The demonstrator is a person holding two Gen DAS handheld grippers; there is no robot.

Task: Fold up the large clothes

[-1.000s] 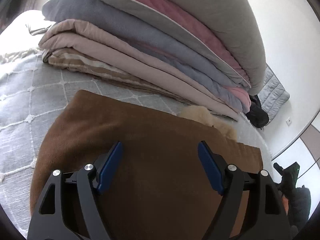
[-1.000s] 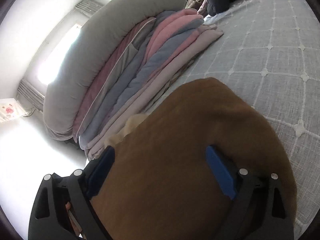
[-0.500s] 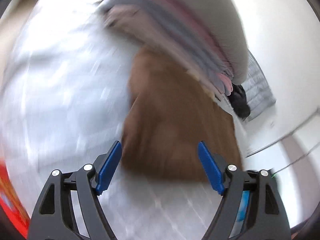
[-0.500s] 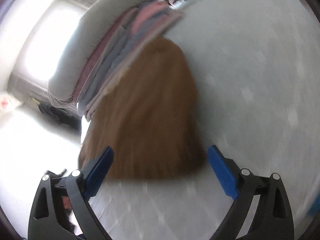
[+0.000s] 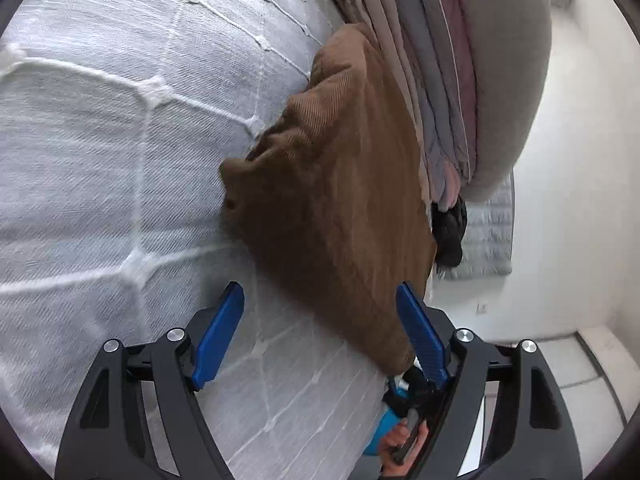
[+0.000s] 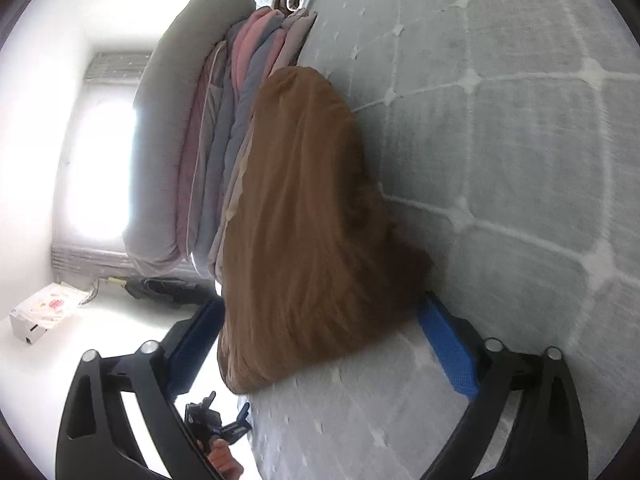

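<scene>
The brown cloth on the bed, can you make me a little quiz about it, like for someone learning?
1. True or false: the brown garment lies folded on the grey quilted bedspread.
2. What sits right beside the garment? A) a stack of folded blankets B) a laundry basket C) a chair
3. Fill in: the left gripper has its jaws ____, and they press on nothing.

Key
1. True.
2. A: the stack of folded blankets runs along one edge of it.
3. Open. The right gripper has its jaws opening, with the garment's near end between them, unpinched.
</scene>
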